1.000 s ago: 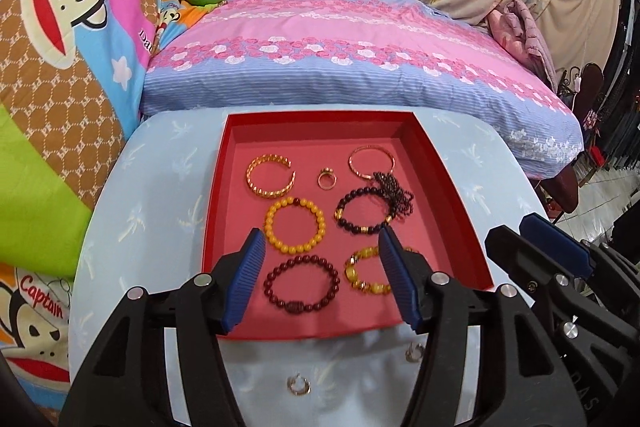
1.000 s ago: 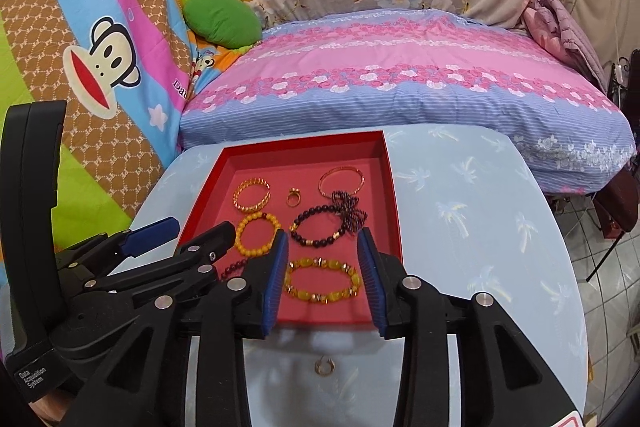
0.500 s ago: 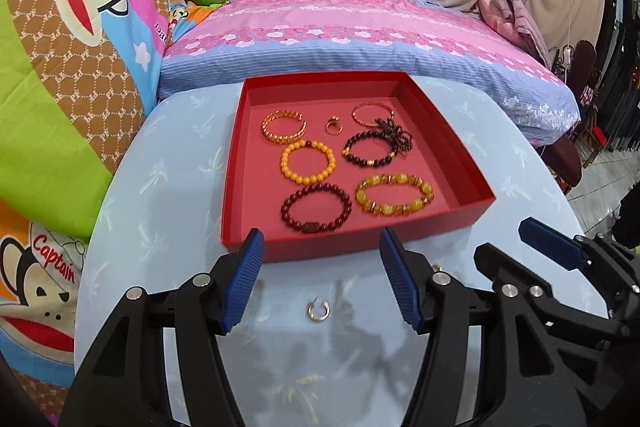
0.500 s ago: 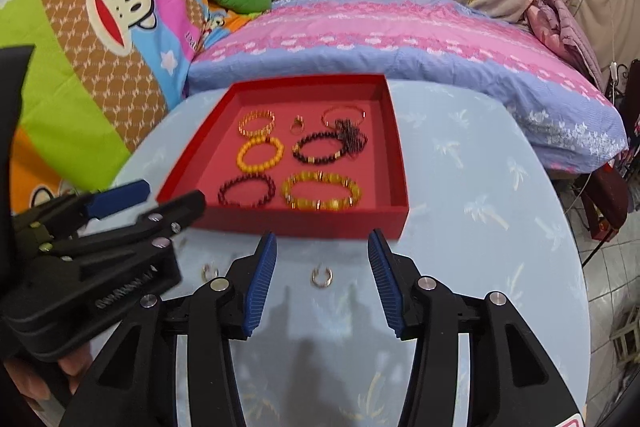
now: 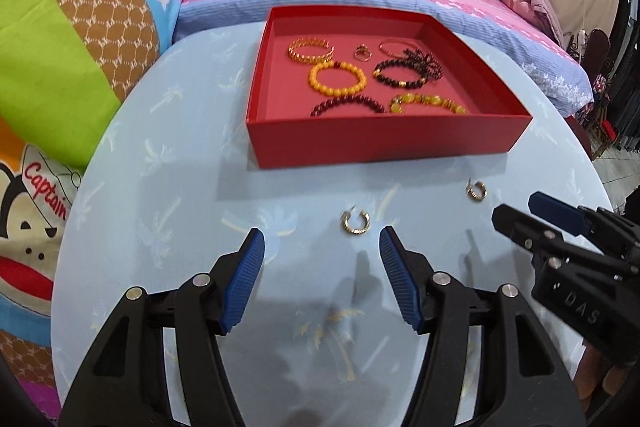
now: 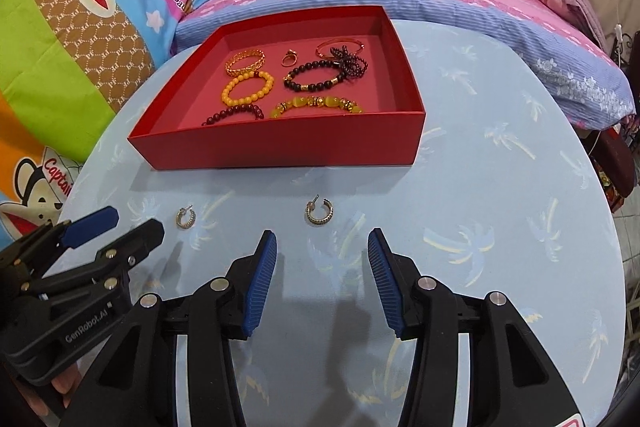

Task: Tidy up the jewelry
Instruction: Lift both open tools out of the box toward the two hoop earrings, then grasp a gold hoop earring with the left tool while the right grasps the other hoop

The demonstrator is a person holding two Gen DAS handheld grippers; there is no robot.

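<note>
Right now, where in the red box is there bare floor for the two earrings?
Free: the red box's left strip beside the gold bangle and orange bracelet, and its right strip past the yellow bracelet. The middle is crowded. Both earrings lie on the table.

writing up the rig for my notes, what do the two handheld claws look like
Both match: the left claw and right claw have black plastic scissor-style arms with silver pivot pins and two ribbed blue pads. The left claw's body reads "GenRobot.AI" in the right wrist view; the right claw's body shows "DAS" in the left wrist view. No cables or sleeves are visible.
</note>
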